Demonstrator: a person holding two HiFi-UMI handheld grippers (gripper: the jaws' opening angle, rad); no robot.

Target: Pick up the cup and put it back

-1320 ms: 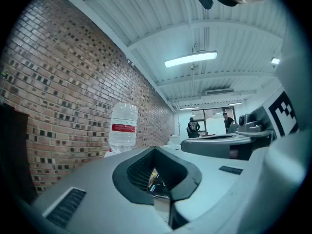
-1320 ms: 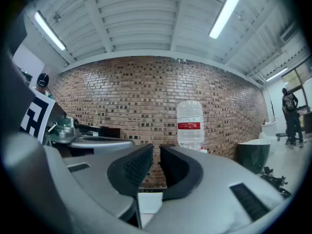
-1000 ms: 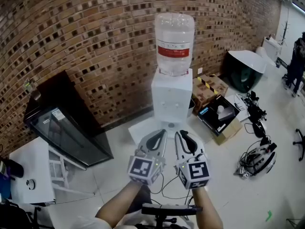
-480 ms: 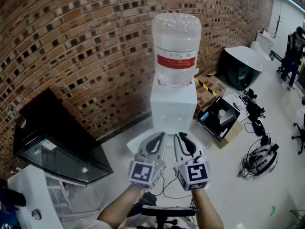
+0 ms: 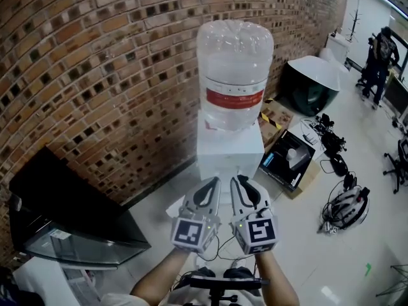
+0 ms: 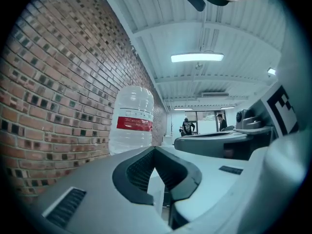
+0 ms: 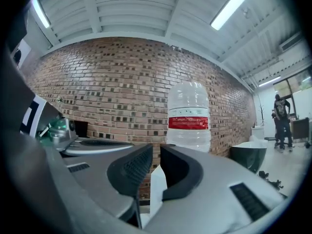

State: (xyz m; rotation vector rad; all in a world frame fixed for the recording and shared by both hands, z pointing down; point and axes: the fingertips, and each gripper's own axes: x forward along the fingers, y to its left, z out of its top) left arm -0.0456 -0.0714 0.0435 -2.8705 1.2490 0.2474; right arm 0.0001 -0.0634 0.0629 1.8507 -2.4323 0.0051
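No cup shows in any view. A white water dispenser (image 5: pixel 228 148) with a big clear bottle (image 5: pixel 234 69), red-labelled, stands against the brick wall straight ahead. Both grippers are held side by side in front of it, pointing at its base. My left gripper (image 5: pixel 213 181) has its fingertips together with nothing between them; in the left gripper view its tips (image 6: pixel 155 149) meet below the bottle (image 6: pixel 130 121). My right gripper (image 5: pixel 237 180) shows a narrow slit between its tips (image 7: pixel 156 150), with nothing in it and the bottle (image 7: pixel 189 117) beyond.
A black glass-fronted cabinet (image 5: pixel 57 222) stands at the left. Open boxes (image 5: pixel 290 158), a dark round tub (image 5: pixel 312 85), a helmet and cables (image 5: pixel 347 206) lie on the floor at the right. A person (image 5: pixel 376 50) stands far right. A chair base (image 5: pixel 220 282) is below my hands.
The view has drawn closer to the dispenser, whose bottle now looks larger and nearer. Both grippers stay side by side, jaws unchanged.
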